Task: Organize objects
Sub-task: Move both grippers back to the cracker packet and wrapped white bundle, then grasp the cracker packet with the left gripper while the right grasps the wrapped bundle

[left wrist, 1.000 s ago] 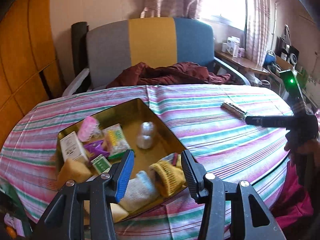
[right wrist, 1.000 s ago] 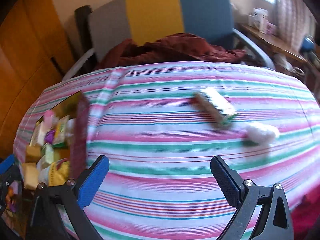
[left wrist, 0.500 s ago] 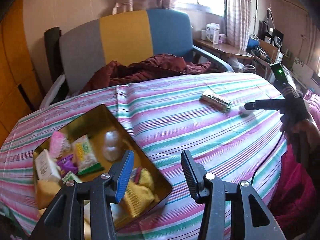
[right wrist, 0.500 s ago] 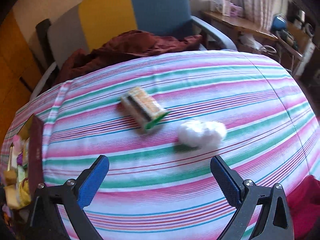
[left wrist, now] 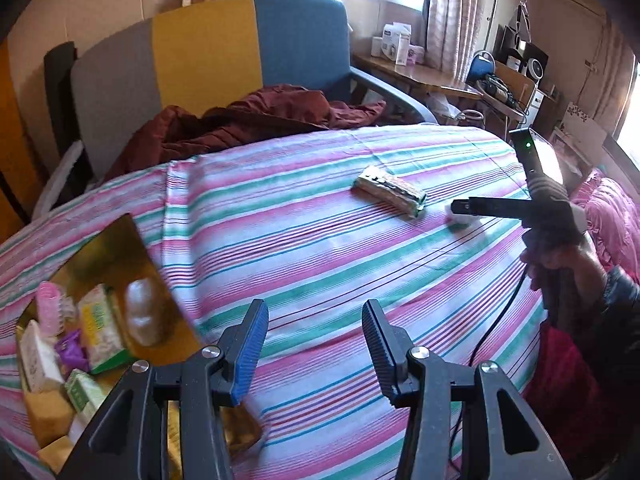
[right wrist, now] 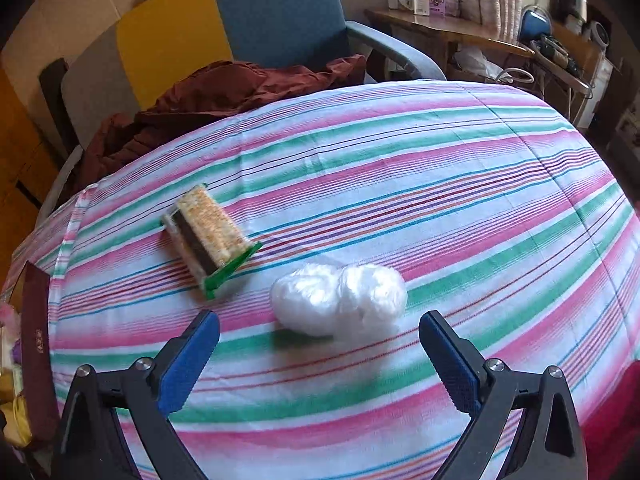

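- The snack bar (right wrist: 208, 236), a clear packet with a green sealed end, lies flat on the striped tablecloth (right wrist: 440, 184) in the middle of the tabletop; its long axis runs diagonally, the green end toward the near edge and the other end toward the far edge by the chair (right wrist: 224, 20).
- Through the wrapper it shows a pale, grainy top and a dark layer along one side.
- Just beside its green end, apart from it, sits one white plastic-wrapped bundle (right wrist: 340, 298), two rounded lumps joined, its long axis roughly along the stripes.
- One gold-lined box (left wrist: 108, 264) stands at the tabletop's left edge, holding several small packets, among them a pink piece and a purple one; they are too blurred to count.
- The right gripper (right wrist: 320, 354) hovers over the near side of the bundle, jaws spread wide with nothing between the pads.
- The left gripper (left wrist: 314, 346) hangs over bare cloth just right of the box, jaws narrowly parted and empty.
- A dark red garment (left wrist: 248, 120) is heaped on the chair seat behind the far edge.
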### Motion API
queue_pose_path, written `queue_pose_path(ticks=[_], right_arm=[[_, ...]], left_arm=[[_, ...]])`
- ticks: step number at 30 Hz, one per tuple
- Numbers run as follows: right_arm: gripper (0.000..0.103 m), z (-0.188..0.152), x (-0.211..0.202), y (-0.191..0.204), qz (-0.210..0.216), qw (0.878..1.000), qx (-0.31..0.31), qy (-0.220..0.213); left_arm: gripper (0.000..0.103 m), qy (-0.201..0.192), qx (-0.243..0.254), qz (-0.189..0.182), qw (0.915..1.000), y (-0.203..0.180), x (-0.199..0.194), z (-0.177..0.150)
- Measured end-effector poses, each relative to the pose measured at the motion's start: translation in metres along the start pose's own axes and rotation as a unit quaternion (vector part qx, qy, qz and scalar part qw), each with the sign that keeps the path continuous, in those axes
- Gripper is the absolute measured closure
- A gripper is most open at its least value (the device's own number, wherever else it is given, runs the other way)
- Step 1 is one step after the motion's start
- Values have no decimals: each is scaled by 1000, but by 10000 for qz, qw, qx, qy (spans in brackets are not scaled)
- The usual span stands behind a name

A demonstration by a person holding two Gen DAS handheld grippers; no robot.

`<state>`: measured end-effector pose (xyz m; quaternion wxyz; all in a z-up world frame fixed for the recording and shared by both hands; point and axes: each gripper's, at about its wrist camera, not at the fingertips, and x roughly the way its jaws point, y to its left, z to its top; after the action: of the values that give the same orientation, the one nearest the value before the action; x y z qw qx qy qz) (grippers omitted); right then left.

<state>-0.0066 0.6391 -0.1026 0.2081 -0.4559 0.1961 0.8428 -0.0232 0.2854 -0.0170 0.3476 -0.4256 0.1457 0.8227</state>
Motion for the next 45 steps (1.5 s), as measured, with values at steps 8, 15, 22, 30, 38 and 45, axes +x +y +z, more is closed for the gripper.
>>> queue_pose_path(ticks=[8, 15, 22, 30, 38, 45], right_arm=[[12, 7, 19, -5, 88, 9999, -87, 32], [39, 9, 23, 5, -52, 9984, -483, 304], [38, 9, 8, 11, -215, 9956, -759, 506], [38, 14, 0, -2, -296, 9964, -603, 517], [36, 19, -13, -9, -178, 9982, -444, 360], [36, 24, -13, -15, -184, 9987, -339, 322]], left_arm=[[54, 347, -57, -385, 9986, -21, 38, 25], [54, 649, -171, -645, 9957, -35, 74, 45], [54, 1073, -755, -986, 9864, -40, 126, 75], [46, 1334, -1523, -1062, 9735, -48, 182, 110], [37, 1467, -1678, -677, 9725, -67, 228, 144], [23, 1485, -1111, -168, 9825, -93, 248, 158]])
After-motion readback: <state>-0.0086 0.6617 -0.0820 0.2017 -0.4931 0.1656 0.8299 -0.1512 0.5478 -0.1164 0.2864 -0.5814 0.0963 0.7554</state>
